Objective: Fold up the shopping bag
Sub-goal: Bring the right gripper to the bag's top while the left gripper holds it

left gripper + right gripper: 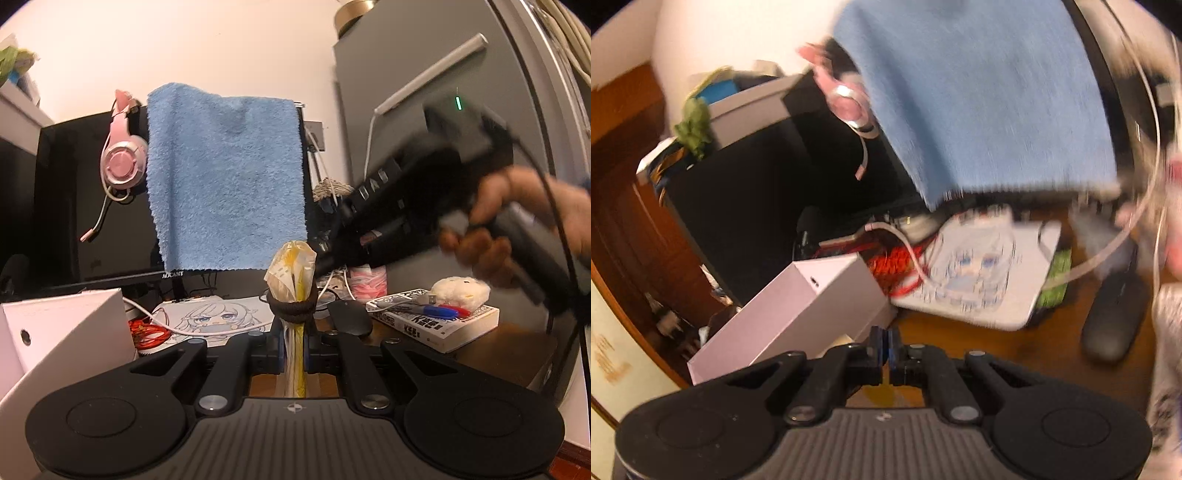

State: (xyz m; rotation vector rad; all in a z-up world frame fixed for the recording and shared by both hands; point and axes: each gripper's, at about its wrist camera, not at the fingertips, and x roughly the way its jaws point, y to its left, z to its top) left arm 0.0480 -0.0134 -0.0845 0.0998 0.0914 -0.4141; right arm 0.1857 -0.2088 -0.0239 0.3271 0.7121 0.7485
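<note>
The shopping bag (291, 273) is folded into a narrow cream and yellow bundle. A black hair tie (292, 304) is wrapped around it. My left gripper (294, 349) is shut on the bundle's lower part and holds it upright. In the left wrist view the other gripper's body (402, 214) reaches in from the right, held by a hand (517, 225), its tip close beside the bundle's top; its fingers are blurred there. In the right wrist view my right gripper (885, 345) is shut with nothing between its fingers, and the picture is motion blurred.
A blue towel (225, 177) hangs over a dark monitor (110, 206), with pink headphones (123, 162) on its corner. On the wooden desk lie a white box (62, 332), a printed mouse pad (218, 319), a black mouse (349, 317), a book (436, 321) with pens and a plush toy (461, 290).
</note>
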